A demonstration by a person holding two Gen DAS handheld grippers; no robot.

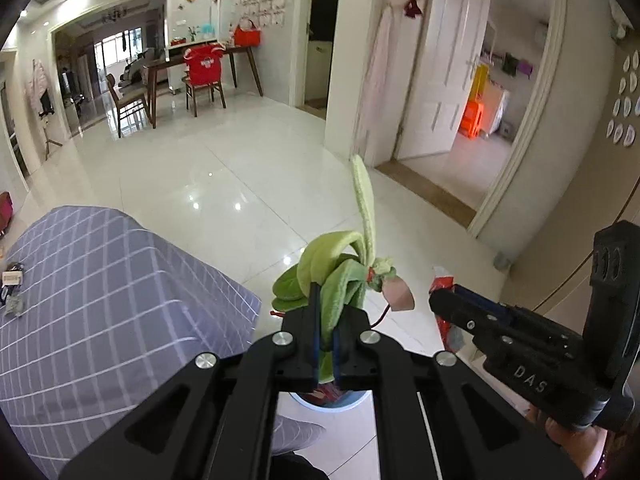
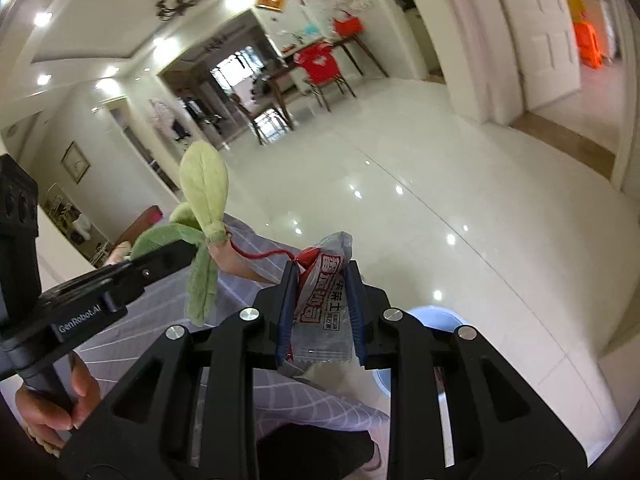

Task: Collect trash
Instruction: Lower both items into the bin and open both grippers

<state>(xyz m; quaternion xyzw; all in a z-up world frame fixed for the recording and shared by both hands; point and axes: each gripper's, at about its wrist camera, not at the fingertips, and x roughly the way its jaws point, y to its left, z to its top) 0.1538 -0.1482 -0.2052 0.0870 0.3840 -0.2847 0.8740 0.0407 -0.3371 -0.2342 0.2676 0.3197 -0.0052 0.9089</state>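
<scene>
Black jaws of the left gripper [image 1: 326,344] are pressed together on a green plush leaf toy [image 1: 340,272], which hangs directly above the light-blue bin [image 1: 352,398] on the floor. Just to the right of the bin, the right gripper [image 2: 322,312] keeps its jaws narrow around a clear snack wrapper [image 2: 324,312] with red print; the bin's rim shows under and to the right of this gripper in the right wrist view. A bench covered with a grey checked cloth [image 1: 100,300] stands left of the bin, and a few small things [image 1: 12,292] lie on its far left edge; I cannot tell if they are trash. I judge both pieces are collected and carried to the bin, but not released. What is left is to drop them in, then perhaps return to the bench.
</scene>
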